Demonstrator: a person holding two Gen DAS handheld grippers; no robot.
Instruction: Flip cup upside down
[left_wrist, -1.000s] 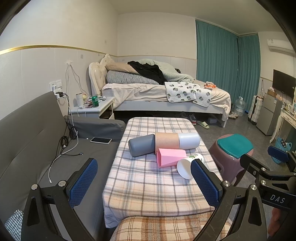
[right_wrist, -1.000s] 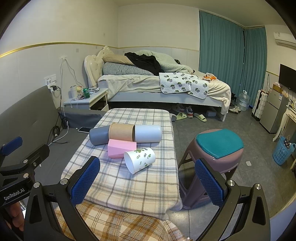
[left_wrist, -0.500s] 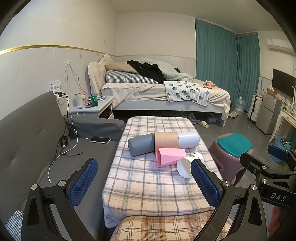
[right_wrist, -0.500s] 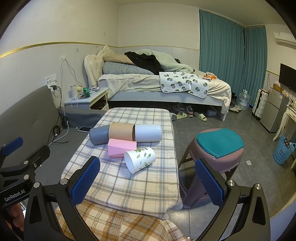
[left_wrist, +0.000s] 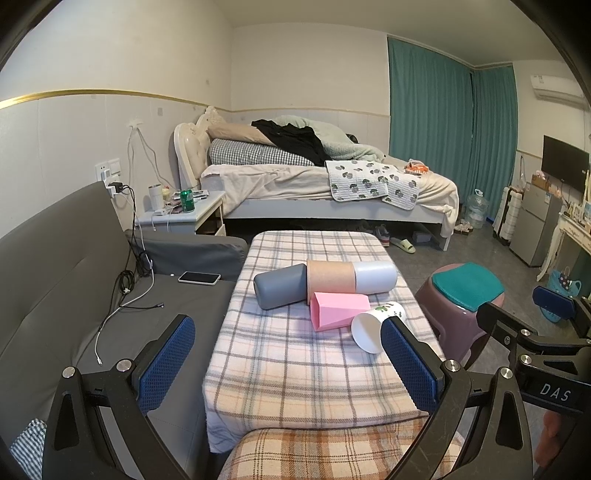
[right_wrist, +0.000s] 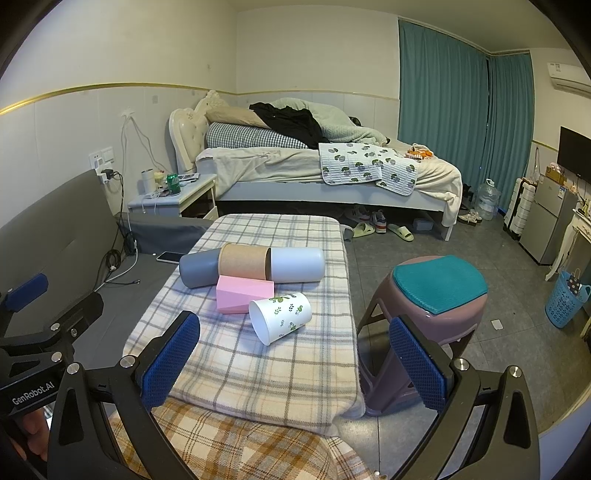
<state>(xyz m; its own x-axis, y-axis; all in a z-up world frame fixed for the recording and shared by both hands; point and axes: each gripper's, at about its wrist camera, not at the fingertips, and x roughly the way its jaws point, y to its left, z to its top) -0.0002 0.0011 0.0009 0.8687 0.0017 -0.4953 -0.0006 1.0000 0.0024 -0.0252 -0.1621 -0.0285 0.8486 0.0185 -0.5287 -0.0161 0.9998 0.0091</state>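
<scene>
A white paper cup with green leaf print (right_wrist: 281, 316) lies on its side on the plaid-covered table (right_wrist: 258, 369), with its open mouth toward me. In the left wrist view the cup (left_wrist: 373, 326) sits just beyond my right finger pad. My left gripper (left_wrist: 288, 363) is open and empty, held back over the table's near end. My right gripper (right_wrist: 295, 363) is open and empty, short of the cup, with its right finger out past the table's right edge.
A pink box (right_wrist: 243, 294) touches the cup's far left side. Behind it lie a grey cylinder (right_wrist: 199, 272), a cork-coloured tube (right_wrist: 243, 263) and a white cylinder (right_wrist: 297, 265). A purple stool with a teal cushion (right_wrist: 436, 291) stands right of the table. A grey sofa (left_wrist: 74, 280) is on the left.
Both views have shifted only very slightly. The cup and the other objects have not moved, and both grippers stay open.
</scene>
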